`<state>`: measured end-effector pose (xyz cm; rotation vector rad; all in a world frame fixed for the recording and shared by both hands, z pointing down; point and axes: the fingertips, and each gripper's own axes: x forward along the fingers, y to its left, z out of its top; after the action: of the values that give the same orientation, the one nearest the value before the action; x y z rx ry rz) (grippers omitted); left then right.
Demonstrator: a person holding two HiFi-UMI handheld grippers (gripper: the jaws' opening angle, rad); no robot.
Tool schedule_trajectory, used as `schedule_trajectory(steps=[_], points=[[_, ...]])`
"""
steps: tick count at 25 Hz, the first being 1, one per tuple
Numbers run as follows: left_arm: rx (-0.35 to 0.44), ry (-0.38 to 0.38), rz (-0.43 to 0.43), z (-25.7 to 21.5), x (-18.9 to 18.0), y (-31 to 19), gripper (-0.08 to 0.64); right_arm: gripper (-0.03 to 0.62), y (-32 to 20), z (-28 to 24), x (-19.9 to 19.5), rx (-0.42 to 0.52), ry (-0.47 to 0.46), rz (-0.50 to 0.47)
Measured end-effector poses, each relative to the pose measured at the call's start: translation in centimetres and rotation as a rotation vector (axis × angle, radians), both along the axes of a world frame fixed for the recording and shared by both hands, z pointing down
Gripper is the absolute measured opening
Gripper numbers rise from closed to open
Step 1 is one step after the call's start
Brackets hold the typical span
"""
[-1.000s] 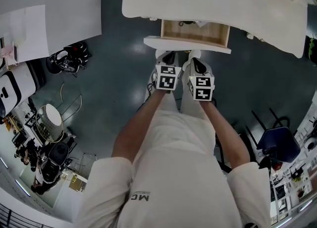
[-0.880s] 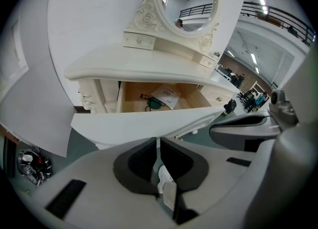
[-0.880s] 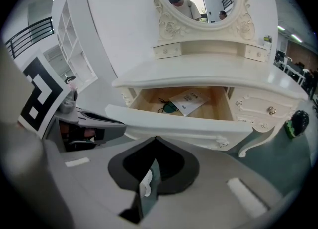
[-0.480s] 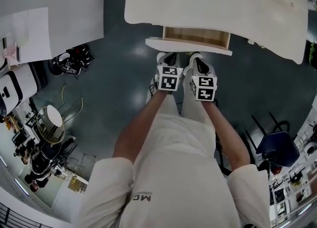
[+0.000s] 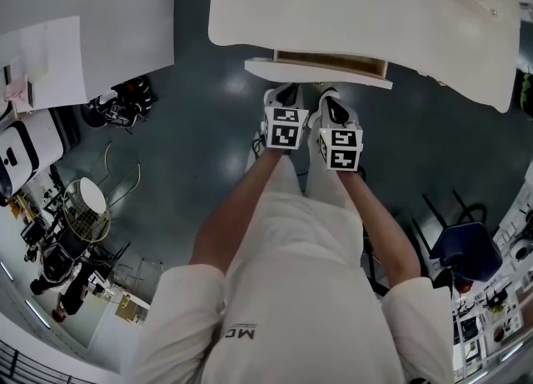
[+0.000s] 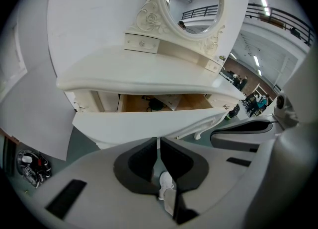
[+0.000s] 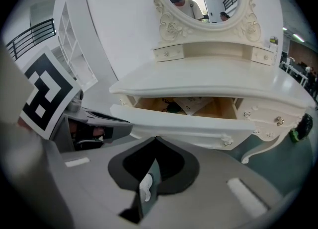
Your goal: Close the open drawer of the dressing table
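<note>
Drawer (image 5: pixel 316 72) one, ajar | left tool (image 6: pixel 158 143) jaws together | right tool (image 7: pixel 155 141) jaws together

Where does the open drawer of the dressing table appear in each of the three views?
Head view: the drawer is at top centre, under the table's edge.
Left gripper view: the drawer is in the middle, its white front running across.
Right gripper view: the drawer is in the middle, slightly right.
Shared landmark: the white tabletop directly above it.

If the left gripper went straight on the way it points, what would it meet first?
The drawer front, just ahead of the shut jaws of the left gripper; they may be touching it.
</note>
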<state>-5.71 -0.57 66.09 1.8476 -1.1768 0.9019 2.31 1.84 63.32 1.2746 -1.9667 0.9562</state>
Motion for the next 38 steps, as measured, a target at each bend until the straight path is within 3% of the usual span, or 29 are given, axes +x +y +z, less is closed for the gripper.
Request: schedule_trajectory(steps=[22, 38], points=[[0.111, 0.002, -0.02, 1.2, -0.1, -4.5, 0.009, -0.002, -3.2, -0.1, 0.1, 0.013, 0.009, 0.008], [0.106, 0.004, -0.016, 1.6, 0.5, -6.3, 0.009, -0.002, -3.8, 0.3, 0.8, 0.015, 0.003, 0.043]])
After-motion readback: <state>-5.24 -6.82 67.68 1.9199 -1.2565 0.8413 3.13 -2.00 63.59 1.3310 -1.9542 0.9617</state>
